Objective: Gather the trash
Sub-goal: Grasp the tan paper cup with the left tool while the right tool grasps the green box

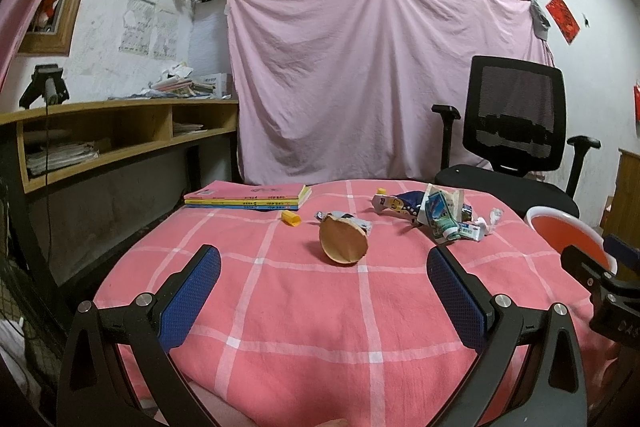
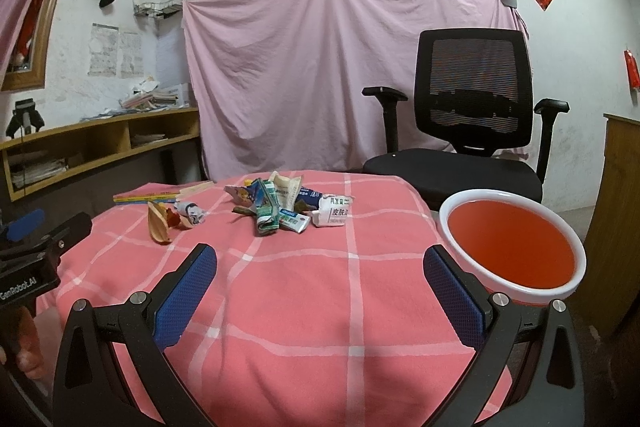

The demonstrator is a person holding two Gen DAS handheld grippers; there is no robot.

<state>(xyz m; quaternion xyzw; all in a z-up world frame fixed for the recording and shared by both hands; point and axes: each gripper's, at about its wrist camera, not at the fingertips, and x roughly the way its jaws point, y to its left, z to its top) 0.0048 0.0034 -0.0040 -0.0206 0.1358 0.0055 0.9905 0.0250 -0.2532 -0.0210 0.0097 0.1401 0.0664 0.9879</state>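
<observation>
Left wrist view: left hand-held gripper (image 1: 324,291) gapes empty near cup (image 1: 343,241); right hand-held gripper (image 2: 320,287) likewise released, wrappers (image 2: 280,213) far, bin (image 2: 512,289) right.

A table draped in a pink checked cloth (image 1: 304,307) is filling the lower half of both views. Lying on it toward the upper centre are a stack of books (image 1: 248,197) at the far left, a small yellow cap (image 1: 291,218), a crushed paper cup (image 1: 344,241) and a heap of crumpled wrappers and tubes (image 2: 280,209) at upper right.
</observation>
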